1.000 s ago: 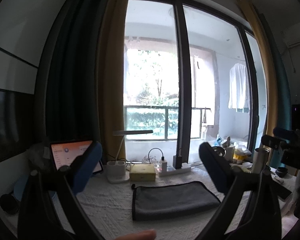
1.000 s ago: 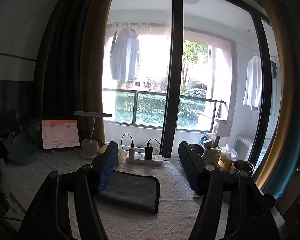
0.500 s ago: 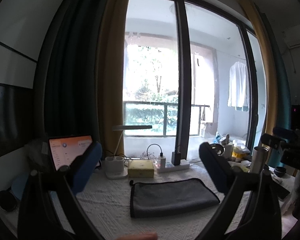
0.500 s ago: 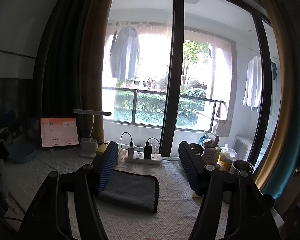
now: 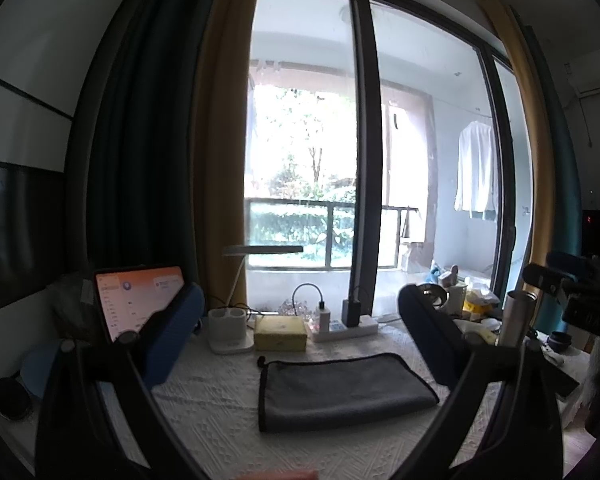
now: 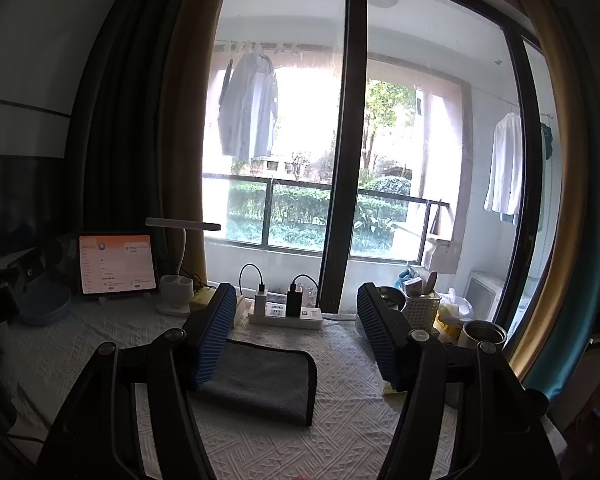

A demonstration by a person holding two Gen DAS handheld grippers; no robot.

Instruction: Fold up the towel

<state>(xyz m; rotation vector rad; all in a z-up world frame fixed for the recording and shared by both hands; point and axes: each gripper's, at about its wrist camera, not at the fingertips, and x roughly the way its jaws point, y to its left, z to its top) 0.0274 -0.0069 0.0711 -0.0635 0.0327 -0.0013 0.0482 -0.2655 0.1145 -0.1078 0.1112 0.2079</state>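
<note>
A dark grey towel (image 5: 342, 390) lies folded flat on the white textured tablecloth (image 5: 220, 420), its black-trimmed edges squared. It also shows in the right wrist view (image 6: 260, 380), partly behind my right gripper's left finger. My left gripper (image 5: 300, 328) is open and empty, held above and in front of the towel. My right gripper (image 6: 298, 328) is open and empty too, raised above the towel's right end. Neither gripper touches the cloth.
Along the table's back stand a lit tablet (image 6: 118, 262), a white lamp base (image 5: 230, 328), a yellow box (image 5: 280, 332), a power strip (image 6: 286, 314) with chargers, a basket (image 6: 420, 308) and metal cups (image 6: 482, 334). A glass door is behind.
Both grippers stay open and have tilted slightly; in the left wrist view the towel and table sit a little lower in frame. The towel itself has not moved.
</note>
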